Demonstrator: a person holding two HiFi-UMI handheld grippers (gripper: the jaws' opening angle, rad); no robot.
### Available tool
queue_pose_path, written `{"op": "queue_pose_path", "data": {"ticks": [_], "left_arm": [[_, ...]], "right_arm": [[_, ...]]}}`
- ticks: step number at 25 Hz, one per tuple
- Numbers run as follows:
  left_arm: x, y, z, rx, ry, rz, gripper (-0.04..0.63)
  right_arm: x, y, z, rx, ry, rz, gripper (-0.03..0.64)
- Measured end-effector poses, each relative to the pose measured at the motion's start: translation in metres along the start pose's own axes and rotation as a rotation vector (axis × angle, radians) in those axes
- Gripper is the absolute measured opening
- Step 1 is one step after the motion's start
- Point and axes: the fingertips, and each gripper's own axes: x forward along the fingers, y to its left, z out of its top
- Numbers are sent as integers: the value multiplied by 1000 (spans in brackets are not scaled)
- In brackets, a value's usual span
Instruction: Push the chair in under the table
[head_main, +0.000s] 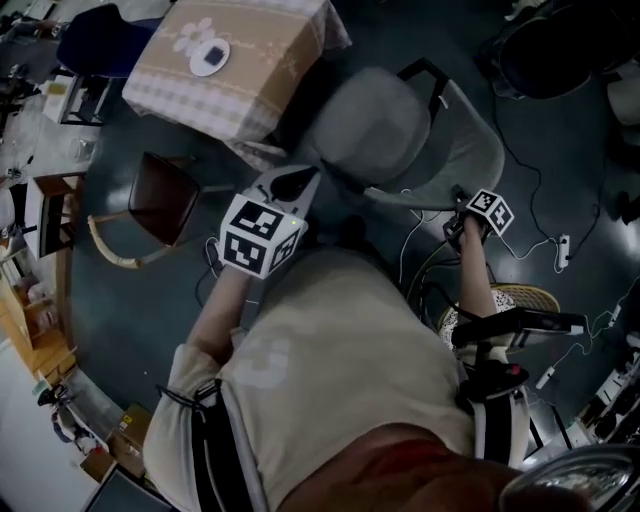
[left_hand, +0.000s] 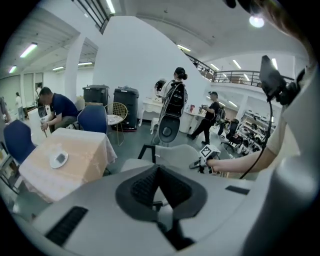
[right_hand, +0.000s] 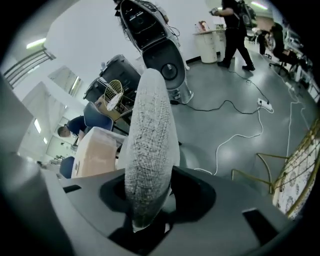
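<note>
While chair (head_main: 400, 140) stood beside corner of cloth-covered surface (head_main: 260, 85), not yet under it, step in hand looked like taking hold of backrest. Right tool (head_main: 466, 203) wide, straddling backrest's mesh edge, pads seemingly not pressing. Left tool (head_main: 290, 184) shut tight, empty, hovering near seat. Next move likely called for closing on backrest, then steady push toward surface. Only right tool view showed mesh between jaws; head view alone showed chair-to-surface layout.
</note>
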Motion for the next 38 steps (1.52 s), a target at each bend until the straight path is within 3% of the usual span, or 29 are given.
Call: {"op": "queue_pose_path", "data": {"ticks": [4,7,11,16,21,25,30,38], "left_arm": [[-11,9,-10,-56,-2,-6,6],[-12,23,-16,-97,14,-7,6],[-12,39,-15,-65,18,-4,6],[-13,53,-22,-84,30,-2,6],[-24,46,-19,-49,29,-2,6],[-21,47,-15,-38,46,-2,6],[-19,32,-6,38,50,-16,6],[-15,33,-10,26,63,-22,6]], "right_arm": [[-5,-4,3,-65,23,-49,166],[-1,-5,1,-137,56,-135,155],[7,-1,0,-175,22,-233,130],[13,-3,0,-179,10,-272,126],[6,-5,-4,-215,4,-332,123],[6,-4,-3,-233,-4,-328,123],[3,-4,-7,-274,6,-331,126],[8,2,-8,-319,21,-326,129]]}}
